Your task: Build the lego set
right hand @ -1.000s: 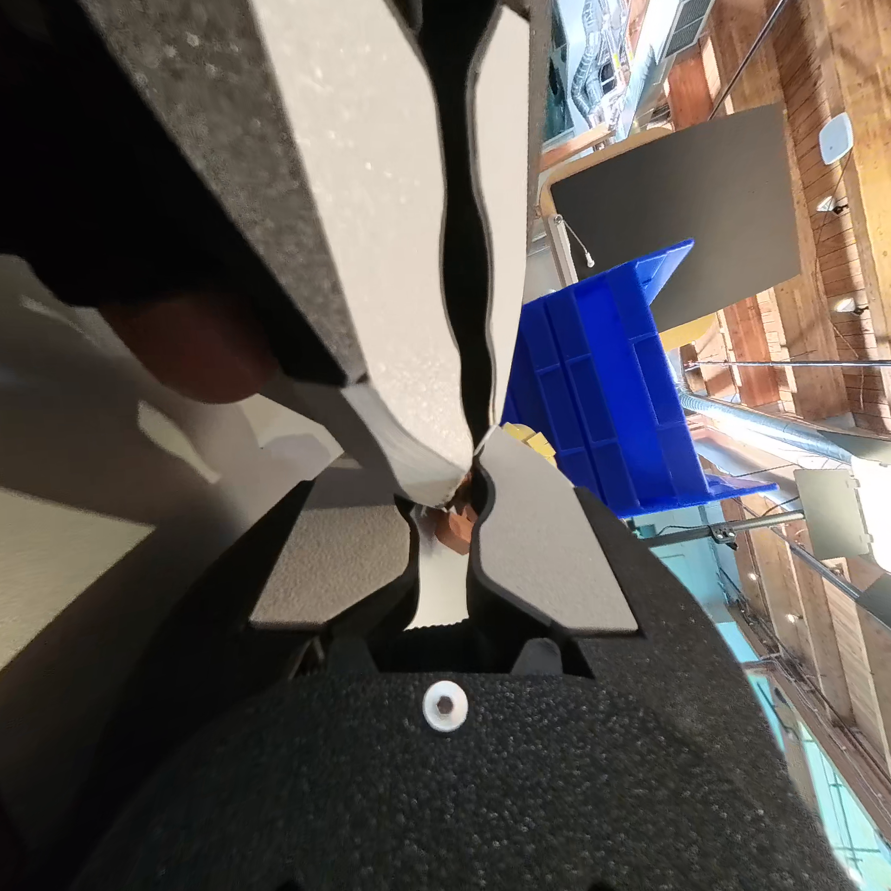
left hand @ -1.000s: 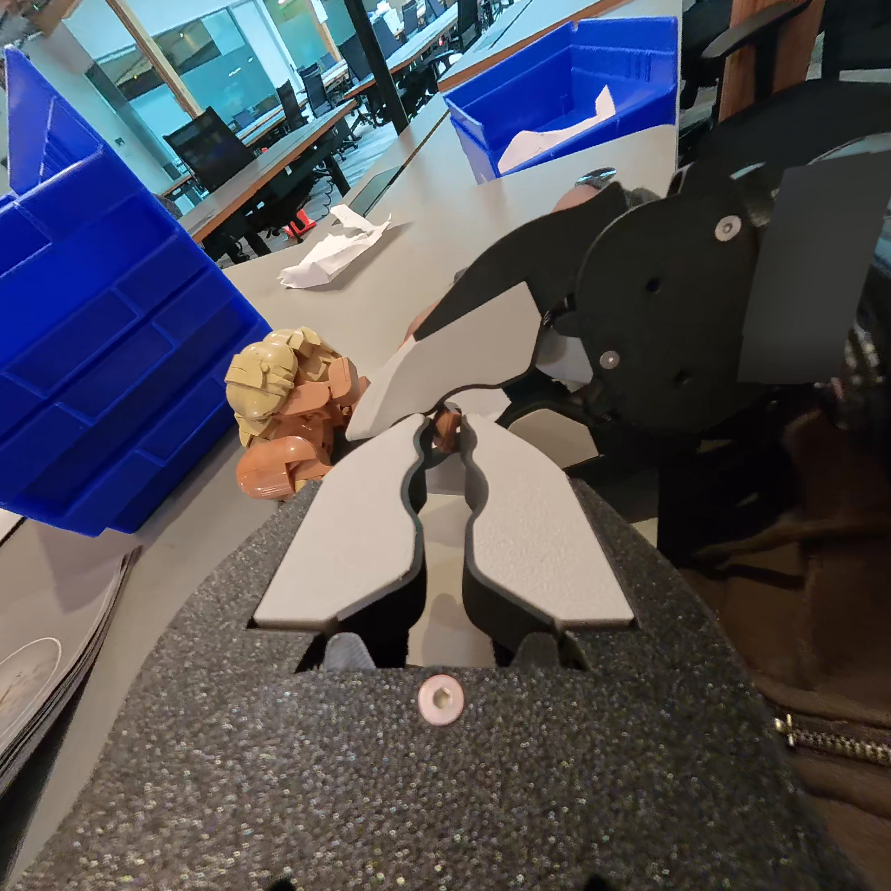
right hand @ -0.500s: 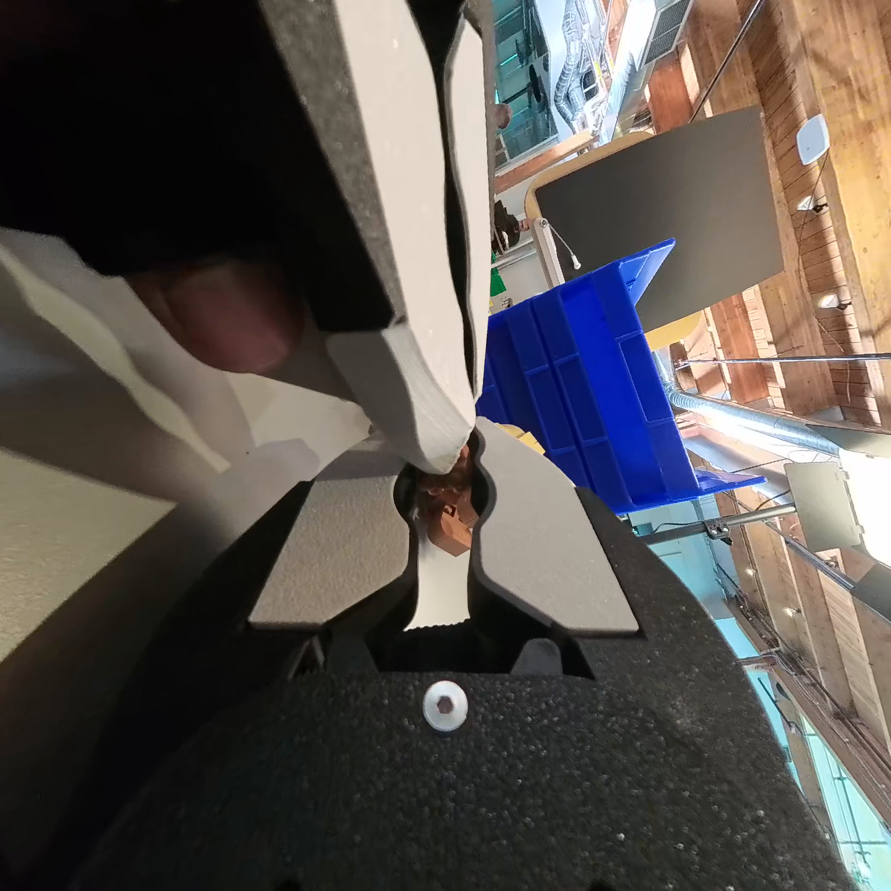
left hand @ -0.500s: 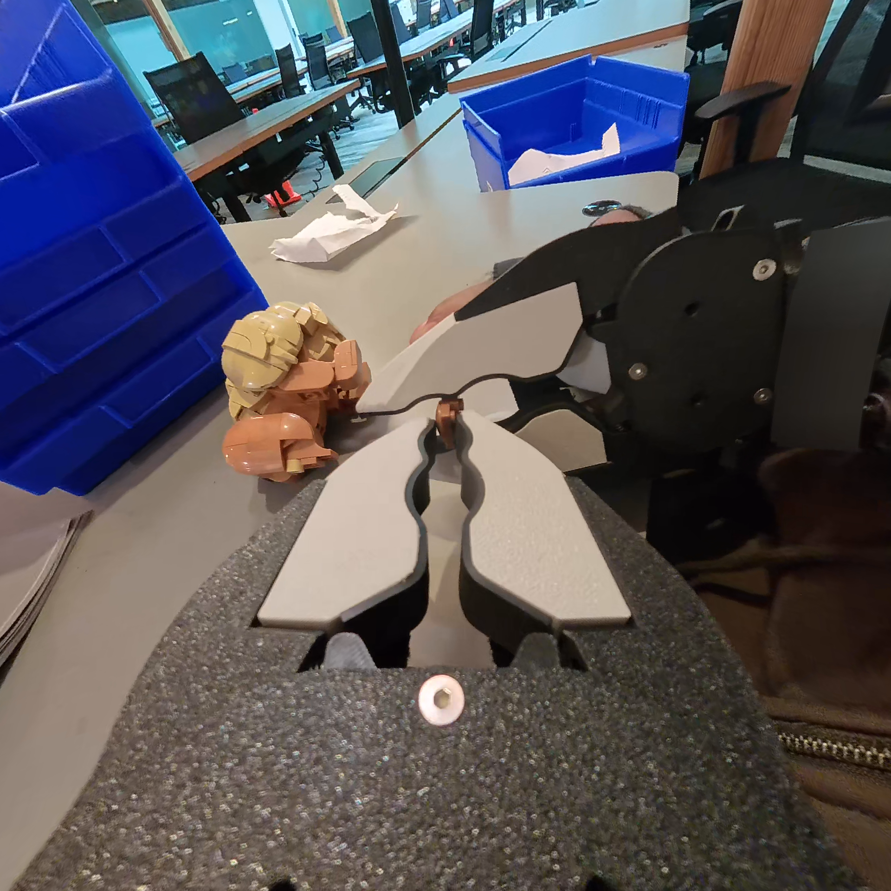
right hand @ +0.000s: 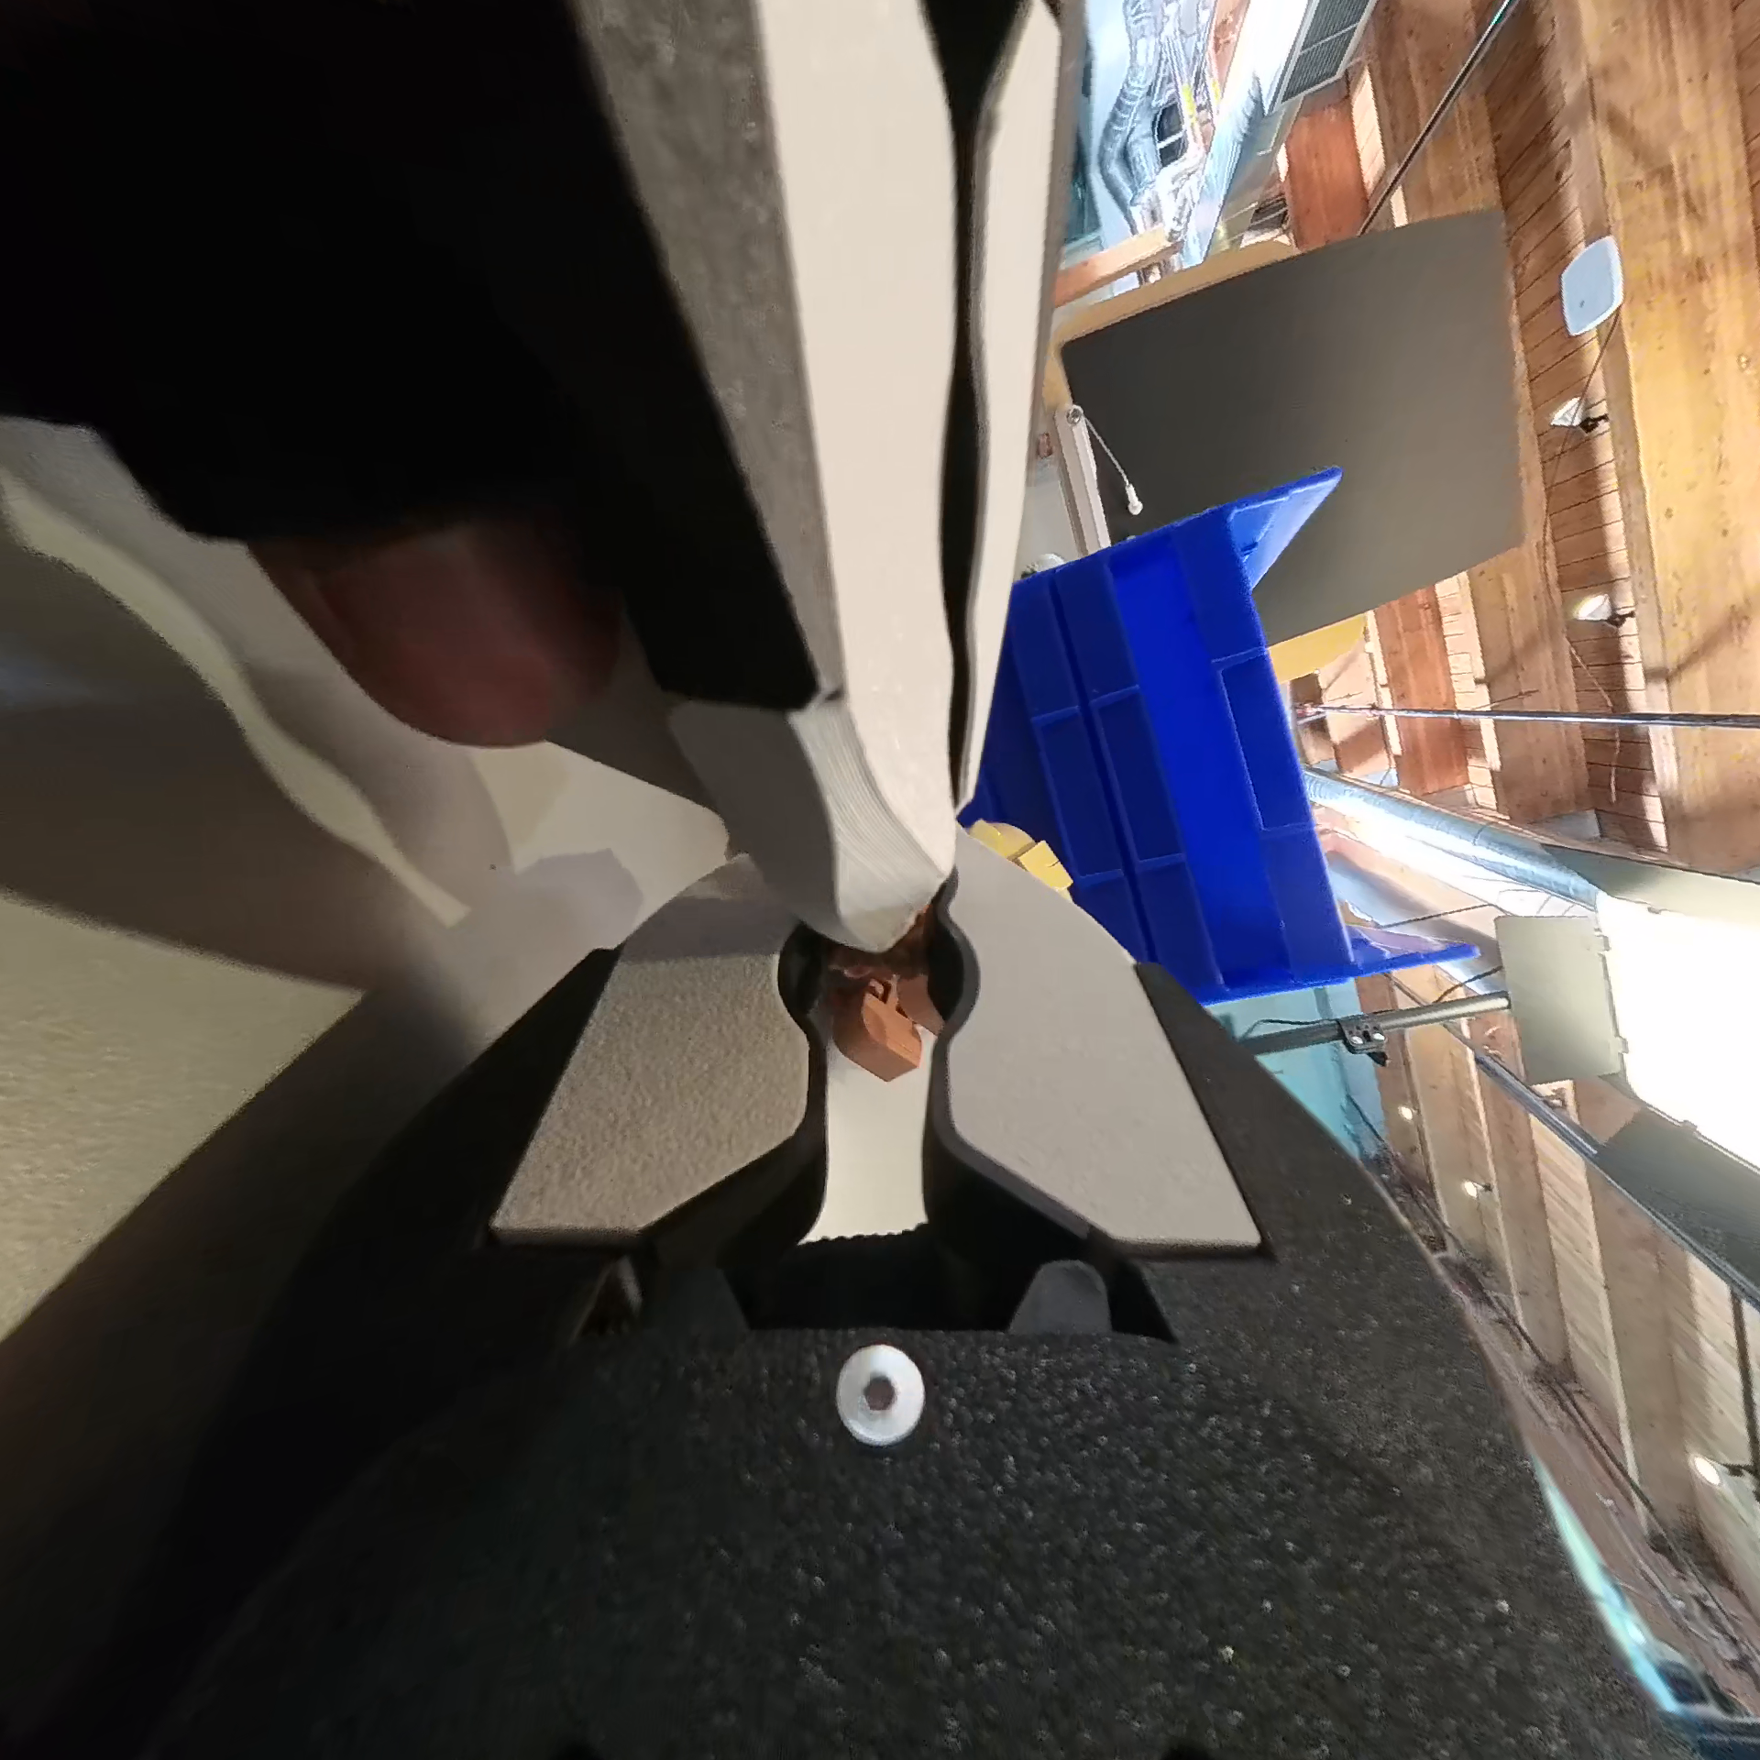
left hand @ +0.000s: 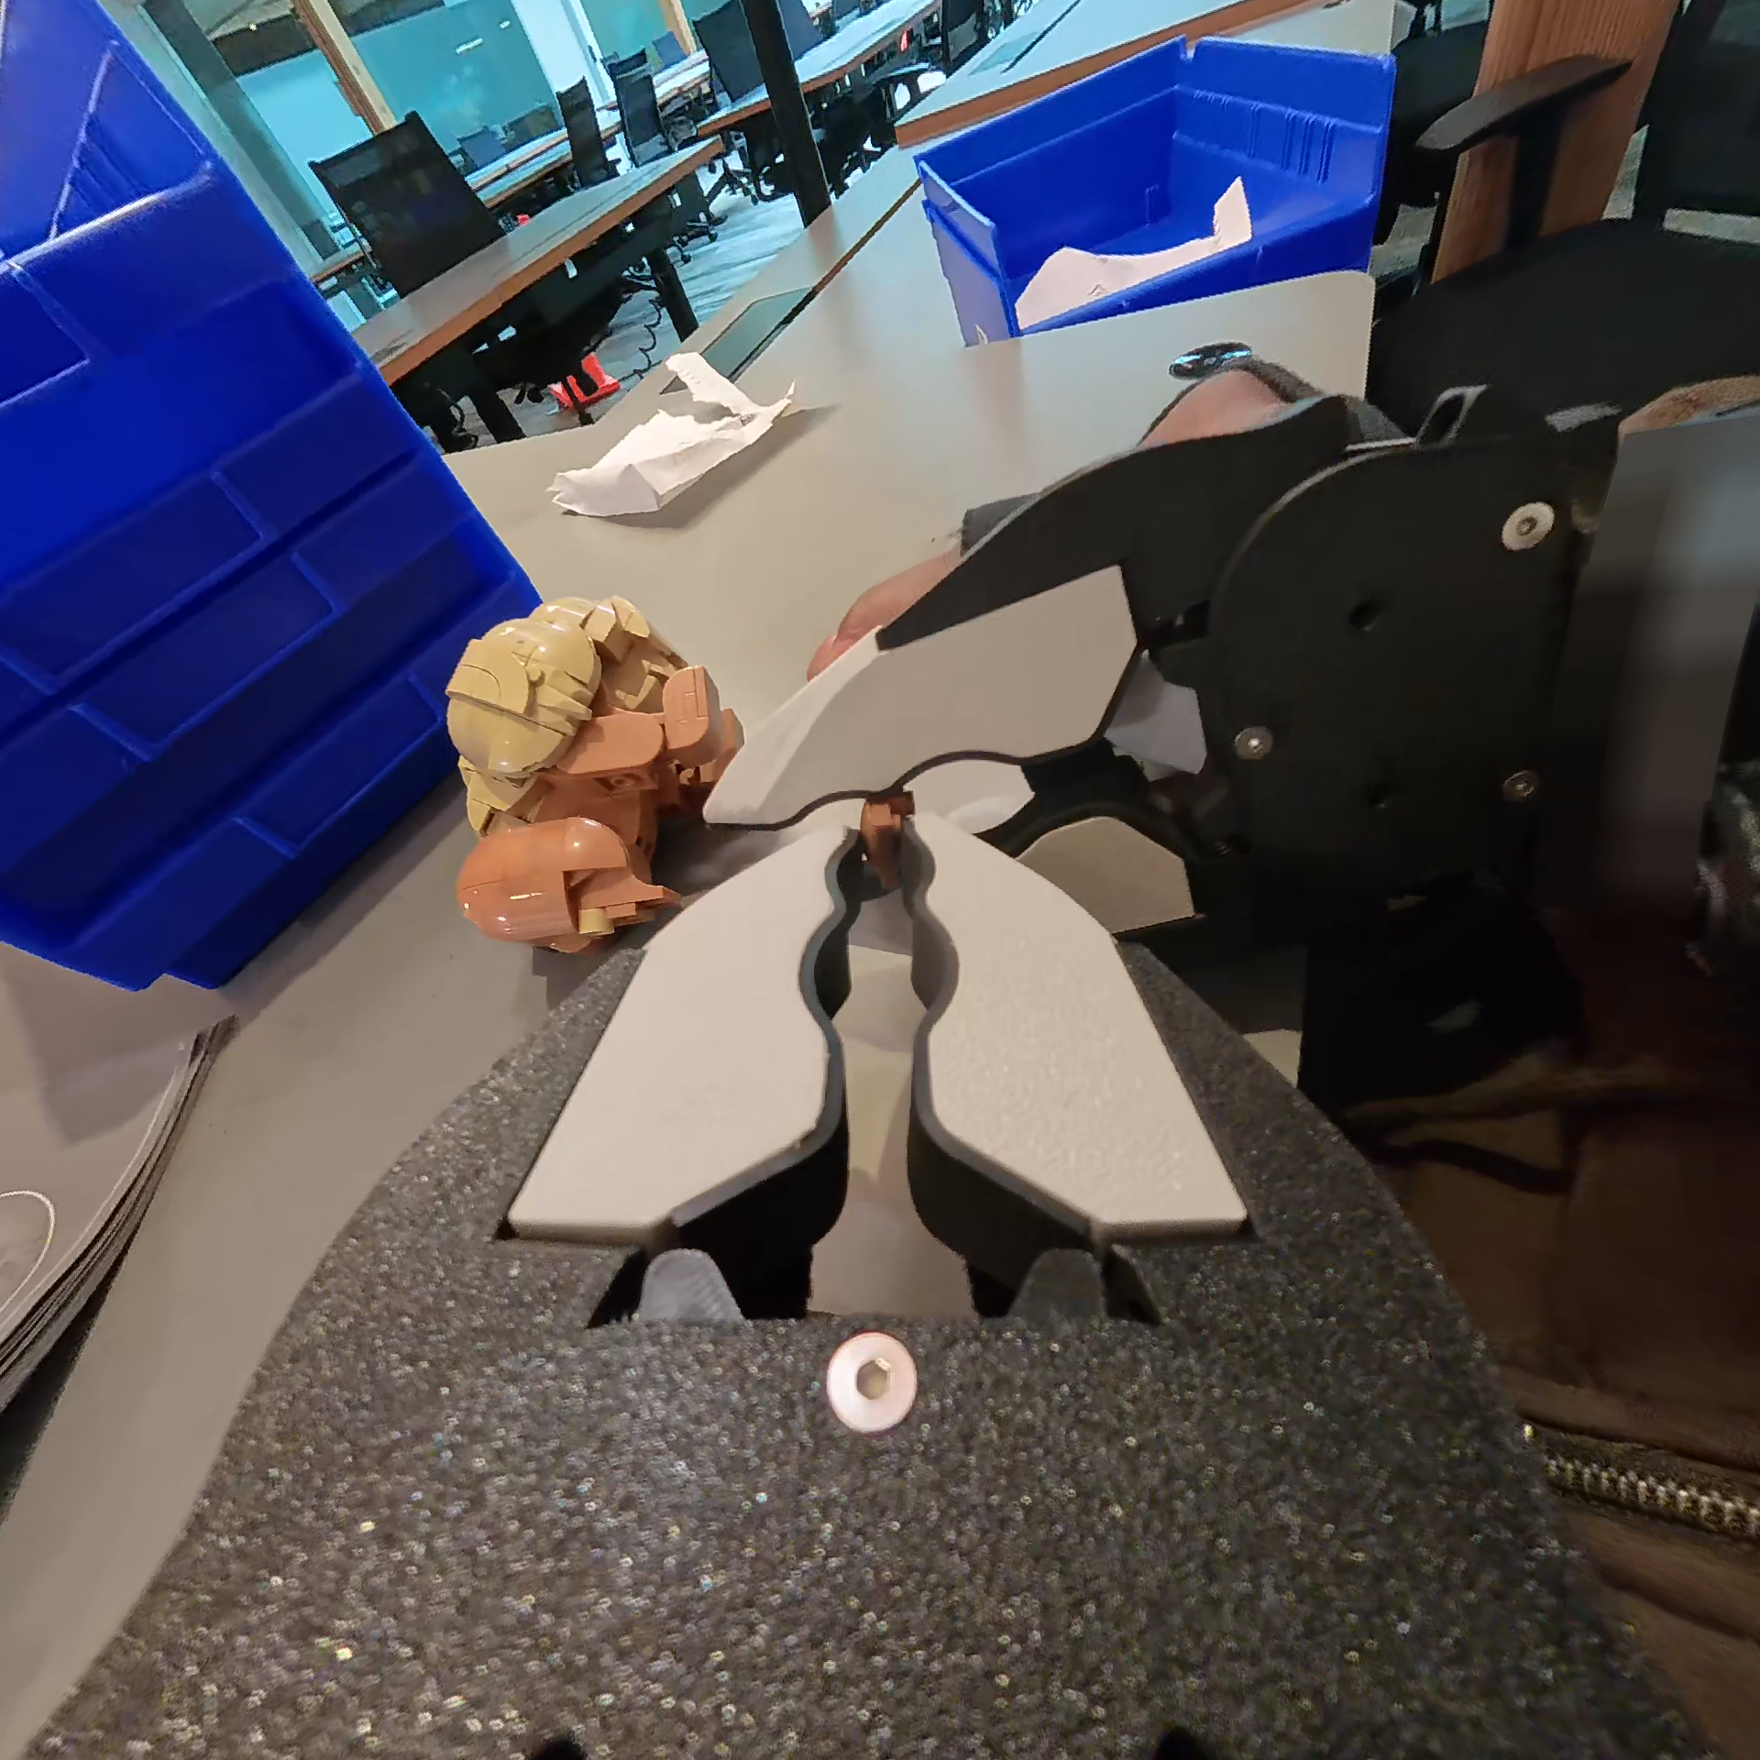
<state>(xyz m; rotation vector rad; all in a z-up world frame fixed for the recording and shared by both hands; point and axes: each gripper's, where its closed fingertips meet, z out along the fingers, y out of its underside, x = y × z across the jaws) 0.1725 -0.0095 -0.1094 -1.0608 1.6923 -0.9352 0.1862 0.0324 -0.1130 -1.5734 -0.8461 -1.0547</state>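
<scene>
Both grippers are pinching the same tiny brown lego piece (left hand: 881, 838): the left gripper (left hand: 878, 843) has it right at its tips, and the right gripper (right hand: 881, 981) clamps it from the side. The half-built tan and brown lego figure (left hand: 571, 781) sits on the grey table (left hand: 819, 495) just left of them, beside the blue bin (left hand: 190, 571).
</scene>
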